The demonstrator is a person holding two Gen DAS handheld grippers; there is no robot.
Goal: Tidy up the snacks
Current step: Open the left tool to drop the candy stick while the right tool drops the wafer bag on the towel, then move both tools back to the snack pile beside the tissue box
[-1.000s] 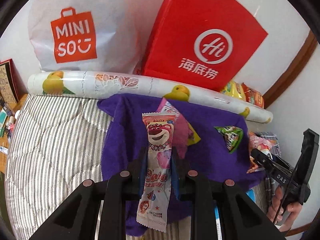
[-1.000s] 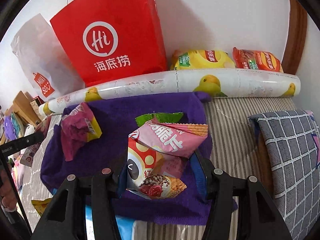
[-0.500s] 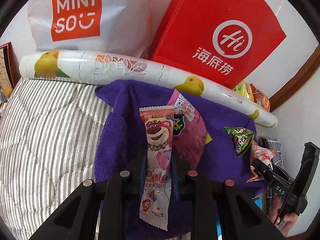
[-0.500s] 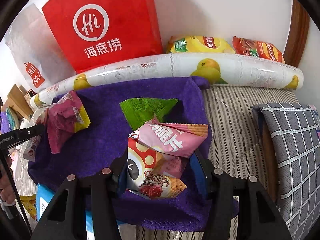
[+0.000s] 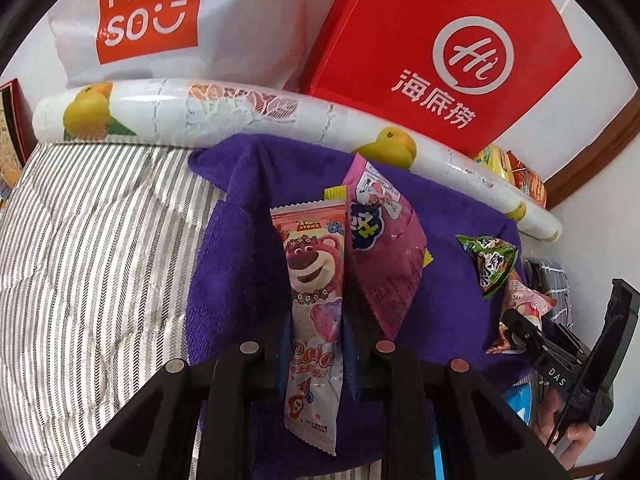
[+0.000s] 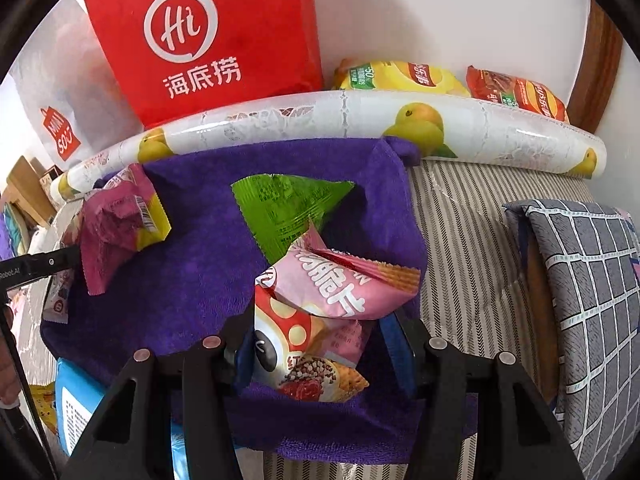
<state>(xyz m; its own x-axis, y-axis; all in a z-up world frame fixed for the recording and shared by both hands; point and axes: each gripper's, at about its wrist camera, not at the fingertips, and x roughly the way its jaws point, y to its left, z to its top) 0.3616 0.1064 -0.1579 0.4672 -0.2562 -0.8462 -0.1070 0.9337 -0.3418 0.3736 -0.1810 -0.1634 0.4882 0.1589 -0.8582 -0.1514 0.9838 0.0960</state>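
A purple towel point(image 5: 240, 280) lies spread on the striped mattress point(image 5: 92, 248), and it serves as the landmark here, for nearly all the snacks sit on it or hang over it.

The left gripper point(image 5: 314, 344) has its jaws drawn narrow, clamped on a long pink bear-print candy packet point(image 5: 314, 280) that hangs upright above the near middle of the towel. Just beside that packet, toward the towel's far edge, lies a magenta snack pouch point(image 5: 384, 256) with a yellow end. Toward the towel's right side rests a small green triangular packet point(image 5: 490, 262).

The right gripper point(image 6: 324, 350) holds a crumpled pink wafer-crisp bag point(image 6: 320, 312) between its blue pads, jaws partway open around the bag's width, over the towel's near right corner. The green packet's plain back point(image 6: 288, 212) shows just beyond that bag, lying flat on the towel.

Along the towel's far edge runs a rolled fruit-print sheet point(image 5: 248, 112). Behind it, against the wall, stand two bags: a white Miniso carrier point(image 5: 160, 20) and a red paper bag with a Hi logo point(image 6: 208, 40). What either holds cannot be seen. To the right of the red bag, also behind the roll, lie a yellow chip bag point(image 6: 400, 76) and a red chip bag point(image 6: 516, 92).

A blue packet point(image 6: 76, 400) pokes out from under the towel's near left edge. Off the towel's right side sits a grey checked cushion point(image 6: 588, 300).
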